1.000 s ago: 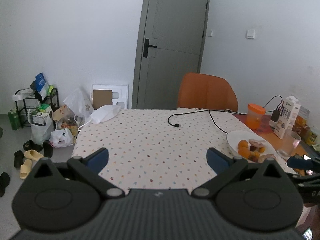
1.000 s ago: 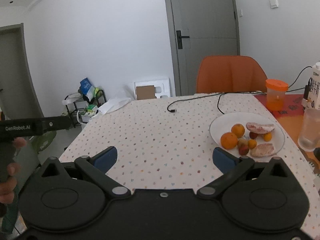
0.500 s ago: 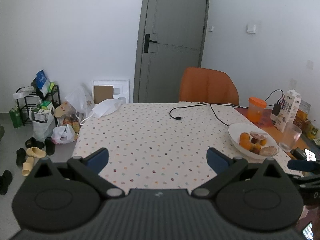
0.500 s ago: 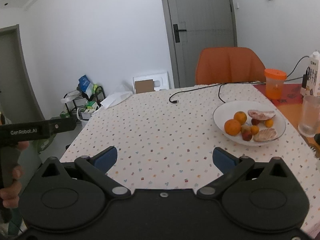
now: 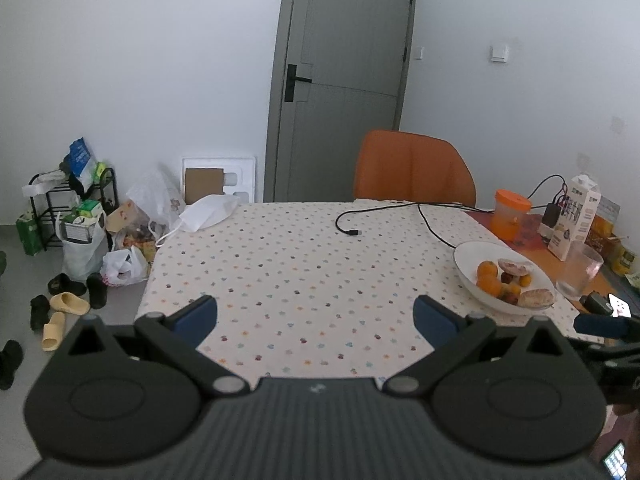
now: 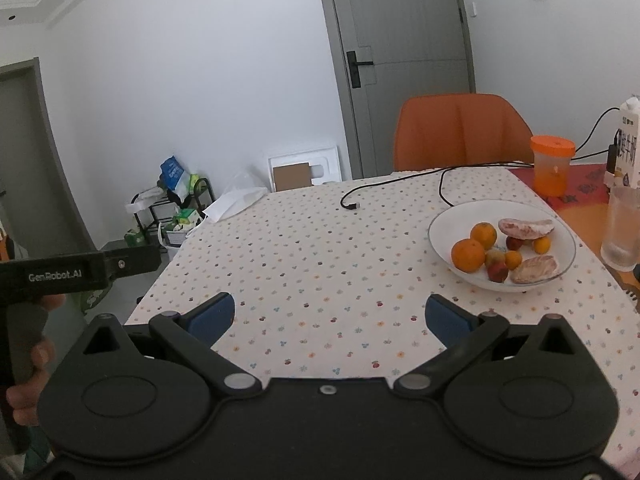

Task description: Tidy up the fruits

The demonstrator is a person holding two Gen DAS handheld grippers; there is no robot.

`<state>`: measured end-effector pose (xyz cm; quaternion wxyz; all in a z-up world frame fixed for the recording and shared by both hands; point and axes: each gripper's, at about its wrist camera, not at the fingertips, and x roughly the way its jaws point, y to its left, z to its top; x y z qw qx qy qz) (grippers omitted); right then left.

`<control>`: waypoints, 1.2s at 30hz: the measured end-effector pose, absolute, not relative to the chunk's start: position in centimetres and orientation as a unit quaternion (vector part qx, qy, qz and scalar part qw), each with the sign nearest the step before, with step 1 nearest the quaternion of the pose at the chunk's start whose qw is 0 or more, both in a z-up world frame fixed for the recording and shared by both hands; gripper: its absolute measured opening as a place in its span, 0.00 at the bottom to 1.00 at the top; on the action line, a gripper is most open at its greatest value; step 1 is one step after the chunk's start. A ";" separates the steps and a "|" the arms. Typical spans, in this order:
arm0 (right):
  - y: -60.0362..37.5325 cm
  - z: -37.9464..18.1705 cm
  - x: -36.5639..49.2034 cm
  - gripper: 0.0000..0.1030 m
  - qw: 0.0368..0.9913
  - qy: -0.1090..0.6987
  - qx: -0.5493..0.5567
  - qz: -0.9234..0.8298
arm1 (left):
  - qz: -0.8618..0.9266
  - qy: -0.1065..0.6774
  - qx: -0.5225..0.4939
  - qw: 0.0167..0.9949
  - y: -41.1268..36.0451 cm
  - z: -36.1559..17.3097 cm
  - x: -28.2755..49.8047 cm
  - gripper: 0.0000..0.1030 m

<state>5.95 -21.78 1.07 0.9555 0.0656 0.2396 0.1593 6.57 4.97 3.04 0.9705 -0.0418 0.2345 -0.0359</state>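
A white bowl (image 6: 444, 220) (image 5: 466, 258) stands on the right of the dotted tablecloth. It holds two oranges (image 6: 468, 255), small orange and red fruits and two pinkish pieces (image 6: 535, 269). My left gripper (image 5: 315, 314) is open and empty over the table's near edge, left of the bowl. My right gripper (image 6: 330, 314) is open and empty, near the front edge, with the bowl ahead to its right. The left gripper's body shows at the far left of the right wrist view (image 6: 80, 270).
A black cable (image 6: 400, 188) lies across the far part of the table. An orange-lidded jar (image 6: 552, 170), a milk carton (image 5: 574, 216) and a glass (image 6: 624, 230) stand at the right. An orange chair (image 5: 414, 170) is behind the table. Bags and shoes lie on the floor at left.
Both grippers have pulled back and risen a little, so the table and bowl sit farther and lower in view. Both stay open and empty.
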 end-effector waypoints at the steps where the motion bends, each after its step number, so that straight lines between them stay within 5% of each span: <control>1: -21.8 1.0 5.9 1.00 0.956 0.239 0.066 0.159 | -0.035 0.235 -0.042 0.971 4.9 3.0 6.6 1.00; 36: -21.8 0.8 6.1 1.00 0.954 0.243 0.072 0.159 | -0.036 0.239 -0.045 0.969 5.0 3.0 6.7 1.00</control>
